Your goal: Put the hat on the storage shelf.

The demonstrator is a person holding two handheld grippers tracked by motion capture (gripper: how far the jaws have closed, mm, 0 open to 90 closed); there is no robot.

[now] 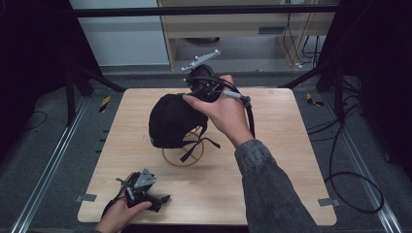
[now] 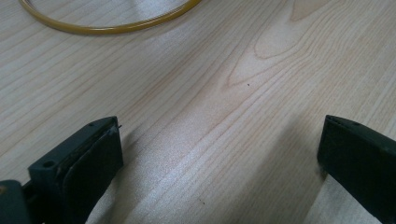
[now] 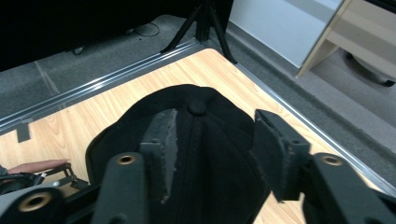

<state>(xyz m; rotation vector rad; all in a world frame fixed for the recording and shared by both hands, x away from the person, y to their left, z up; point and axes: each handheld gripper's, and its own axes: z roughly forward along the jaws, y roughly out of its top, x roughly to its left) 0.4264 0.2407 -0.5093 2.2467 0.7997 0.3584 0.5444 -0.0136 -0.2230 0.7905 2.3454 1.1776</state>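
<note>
High view: the cap [image 1: 170,121] is sitting on a wire stand [image 1: 187,150] mid-bench, right under the right gripper [image 1: 204,83], whose jaws are standing apart over its crown, while the left gripper [image 1: 141,187] is resting open, well off

The person's right forearm wears a grey denim-like sleeve [image 1: 272,189], and both black two-jaw grippers carry grey three-cornered plates and black cables.

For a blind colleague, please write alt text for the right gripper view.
The right gripper hangs with parted jaws just above a black cap; nothing is clamped. Behind lie the wooden table and grey floor.
</note>
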